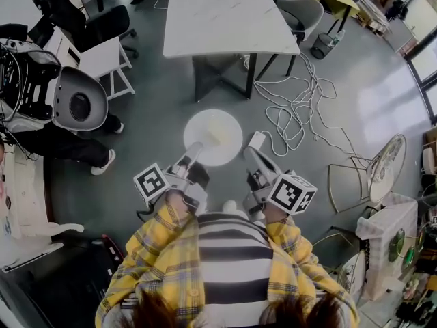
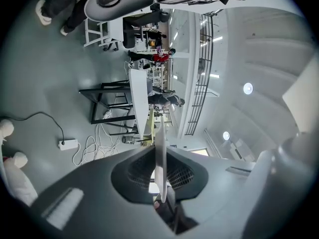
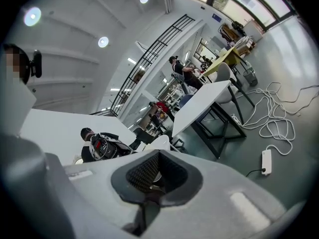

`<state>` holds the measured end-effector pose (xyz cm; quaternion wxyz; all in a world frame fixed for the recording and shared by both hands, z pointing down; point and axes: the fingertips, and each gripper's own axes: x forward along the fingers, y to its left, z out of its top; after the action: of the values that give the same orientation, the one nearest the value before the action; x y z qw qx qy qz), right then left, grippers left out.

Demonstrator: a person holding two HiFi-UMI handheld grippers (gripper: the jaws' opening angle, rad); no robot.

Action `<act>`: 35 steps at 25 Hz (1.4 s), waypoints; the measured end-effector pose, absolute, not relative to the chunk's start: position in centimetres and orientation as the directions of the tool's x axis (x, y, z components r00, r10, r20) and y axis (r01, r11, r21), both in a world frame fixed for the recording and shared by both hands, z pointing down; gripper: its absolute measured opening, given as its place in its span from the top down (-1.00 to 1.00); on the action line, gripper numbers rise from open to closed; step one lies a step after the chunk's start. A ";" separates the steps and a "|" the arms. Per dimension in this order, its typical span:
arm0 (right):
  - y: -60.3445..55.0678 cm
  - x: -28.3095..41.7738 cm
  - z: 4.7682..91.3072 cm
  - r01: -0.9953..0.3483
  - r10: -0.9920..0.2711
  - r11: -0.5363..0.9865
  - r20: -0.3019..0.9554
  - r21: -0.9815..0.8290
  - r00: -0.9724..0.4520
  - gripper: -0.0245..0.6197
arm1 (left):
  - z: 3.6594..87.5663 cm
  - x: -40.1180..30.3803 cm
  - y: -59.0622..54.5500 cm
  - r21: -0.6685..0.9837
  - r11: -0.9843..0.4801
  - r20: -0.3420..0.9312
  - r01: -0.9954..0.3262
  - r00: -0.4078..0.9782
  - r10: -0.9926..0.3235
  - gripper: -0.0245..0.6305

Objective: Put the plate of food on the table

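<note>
**Plate pinched between two claws, over the floor**

The white plate [image 1: 213, 132] hangs level above the grey floor [image 1: 150, 135], caught at its near rim from both sides. What lies on it is only a pale patch that cannot be made out.

The left claw [image 1: 194, 149] bites the plate's near-left rim. In the left gripper view the plate runs edge-on as a thin white blade straight through the slit of the jaws, and the ribbed pads press on it from either side.

The right claw [image 1: 248, 152] meets the near-right rim. Its jaws are drawn to a narrow slit with a pale strip of rim showing between the pads, and the plate's white curve rises just beyond their tips.

The two claws angle inward toward each other, with the plate ahead of and between them.

A white power strip [image 1: 257, 140] lies on the floor just beside the right claw's tip. Loose white cables [image 1: 300, 108] sprawl ahead of that claw, out to its right.

The white table [image 1: 225, 19] on dark legs stands well ahead of both claws, apart from the plate.
</note>
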<state>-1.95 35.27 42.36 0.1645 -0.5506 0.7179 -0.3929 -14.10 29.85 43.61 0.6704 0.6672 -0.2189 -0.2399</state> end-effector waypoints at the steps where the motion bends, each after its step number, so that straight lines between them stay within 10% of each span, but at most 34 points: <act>1: 35.2 -2.0 42.5 -0.665 -0.917 0.082 0.205 -0.742 -0.341 0.92 | 43.6 -14.1 29.9 1.000 -0.007 -0.027 0.028 0.789 -0.613 0.87; 35: 28.8 -3.9 41.0 -0.756 -0.906 0.116 0.244 -0.644 -0.346 0.92 | 41.9 -11.9 22.7 0.963 -0.206 0.018 -0.172 0.808 -0.588 0.87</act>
<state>-3.85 28.79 40.97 0.1052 -0.5621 0.7394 -0.3554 -11.87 22.69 41.89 0.5778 0.7553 -0.2515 -0.1803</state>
